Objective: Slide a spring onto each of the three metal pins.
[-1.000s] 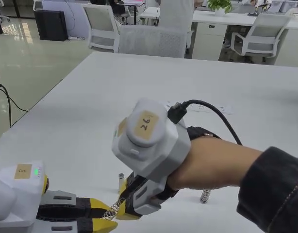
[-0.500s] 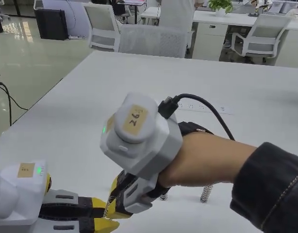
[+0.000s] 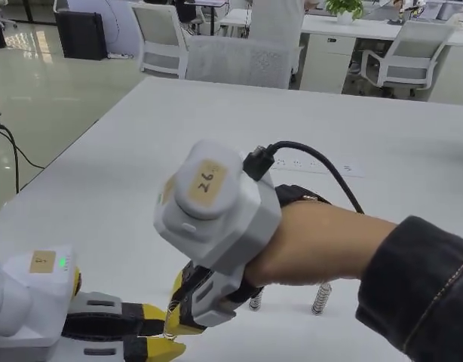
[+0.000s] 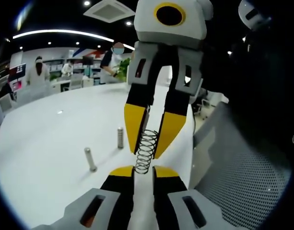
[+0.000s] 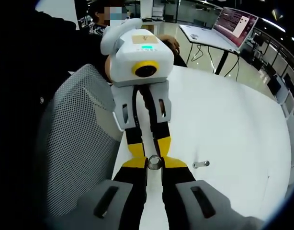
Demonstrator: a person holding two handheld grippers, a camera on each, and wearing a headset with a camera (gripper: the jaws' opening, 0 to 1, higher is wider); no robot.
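While pinched at both ends, spring [image 4: 145, 149]: spanning the gap between the two tools, coils bare in the middle, a ring seen end-on in the right gripper view.
Left gripper [image 4: 143, 171]: jaws closed on the spring's near end, yellow tips touching it on either side; at 7 o'clock in the head view, pointing toward 3 o'clock.
Right gripper [image 5: 154, 164]: jaws closed on the other end of that spring; nose to nose with the left gripper, entering the left gripper view from 12 o'clock.
Hand [image 3: 314, 249]: wrapped around the right gripper, reaching in from 3 o'clock, dark sleeve [image 3: 420, 294] behind it.
Cable [image 3: 322, 162]: black, plugged into the right gripper's top, arching toward 4 o'clock.
Pins: near pin [image 4: 90, 159] and far pin [image 4: 120, 138] upright, apart from each other, at 9 to 10 o'clock of the held spring; too small to tell whether coils sit on them.
Upright springs: first upright spring [image 3: 255, 301] just beside the right gripper at its 4 o'clock, second upright spring [image 3: 320, 297] farther toward 3 o'clock.
Table [image 3: 216, 128]: white, under all of it.
Chair back [image 5: 75, 143]: grey mesh, at 9 o'clock in the right gripper view.
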